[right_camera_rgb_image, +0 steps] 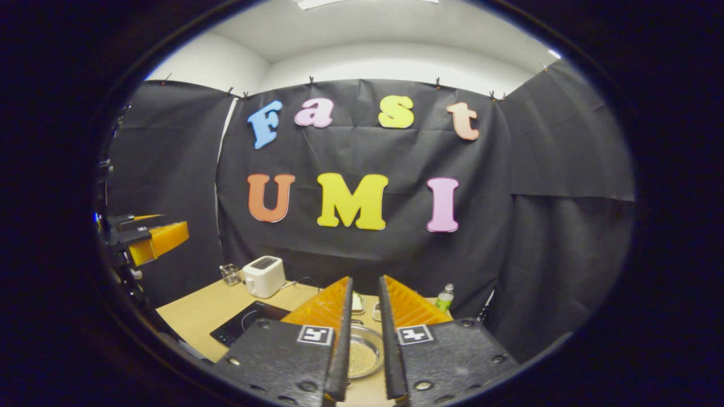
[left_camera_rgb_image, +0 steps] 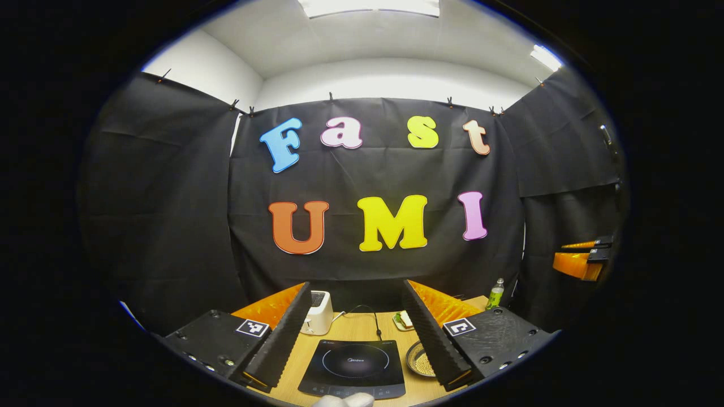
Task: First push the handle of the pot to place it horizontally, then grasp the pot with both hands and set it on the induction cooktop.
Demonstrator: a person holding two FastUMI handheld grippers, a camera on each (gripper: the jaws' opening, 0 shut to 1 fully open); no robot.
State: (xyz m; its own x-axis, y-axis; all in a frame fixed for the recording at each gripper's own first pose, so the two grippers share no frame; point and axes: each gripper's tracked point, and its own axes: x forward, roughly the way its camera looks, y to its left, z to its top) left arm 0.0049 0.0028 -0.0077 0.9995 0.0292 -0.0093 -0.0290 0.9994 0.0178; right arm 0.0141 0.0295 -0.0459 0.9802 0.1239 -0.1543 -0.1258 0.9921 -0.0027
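Both grippers are held high, above the tabletop (left_camera_rgb_image: 350, 328), nothing touched; I judge the first step, pushing the pot handle, not yet begun.

Left gripper (left_camera_rgb_image: 357, 330): jaws spread wide, empty. Between them, below and ahead, lies the induction cooktop (left_camera_rgb_image: 353, 367), its surface bare. Just inside the right-hand jaw sits a shallow round metal dish (left_camera_rgb_image: 419, 360), partly hidden by that jaw. Beyond the left-hand jaw stands a white toaster (left_camera_rgb_image: 318, 312). A small plate (left_camera_rgb_image: 403, 321) with some food on it lies farther back; what the food is I cannot tell. A green bottle (left_camera_rgb_image: 496, 293) stands past the right-hand jaw.

Right gripper (right_camera_rgb_image: 362, 333): jaws parted by a narrow gap, pinching nothing. The metal dish (right_camera_rgb_image: 362, 353) shows through that gap, directly below, holding a layer of fine pale grains. The cooktop (right_camera_rgb_image: 246, 322) lies to the left of these jaws, near the dish but apart from it.

The dish seems to be the task's pot. Its handle is hidden behind the jaws, so its heading cannot be read.

Next move, as I judge it: lower one gripper to the dish rim, find the handle, and nudge it sideways until level. Care needed; the grains could spill.
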